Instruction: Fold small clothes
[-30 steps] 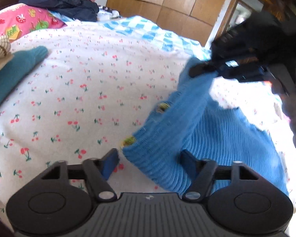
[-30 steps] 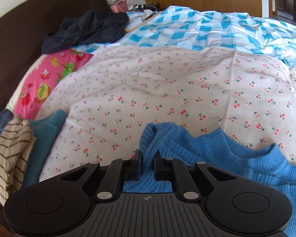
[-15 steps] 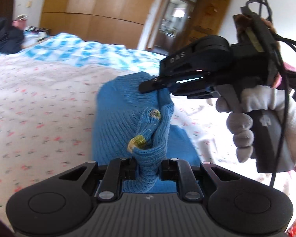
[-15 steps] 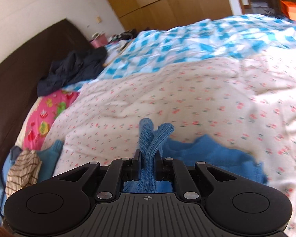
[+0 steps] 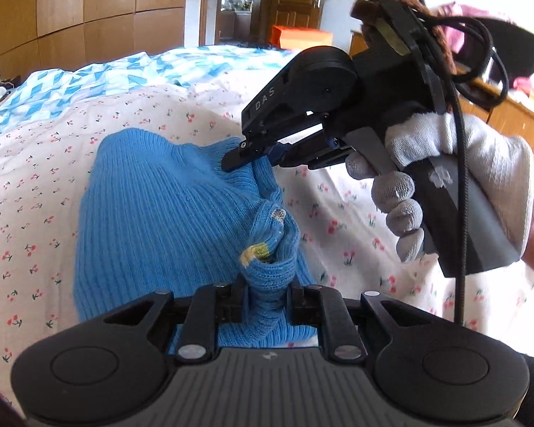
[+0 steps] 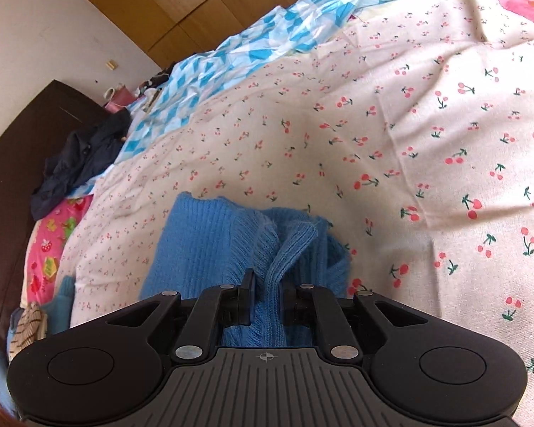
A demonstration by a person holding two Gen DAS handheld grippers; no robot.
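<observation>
Pinching bunched folds of the blue knit sweater (image 5: 153, 213), the left gripper (image 5: 265, 297) stays clamped while the right gripper's (image 6: 267, 299) jaws ease open around it on the cherry-print bedspread (image 6: 409, 124).

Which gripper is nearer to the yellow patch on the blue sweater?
Left. The left gripper pinches the blue sweater just below the yellow patch; the right gripper grips its far edge, well beyond.

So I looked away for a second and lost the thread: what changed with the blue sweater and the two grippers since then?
The left gripper was open around the blue sweater edge; it has closed on it. Both grippers swung the sweater over, so it now lies doubled on the cherry-print sheet. The right gripper has kept its pinch throughout, though its jaws are now starting to open. The dark clothes are unmoved.
</observation>
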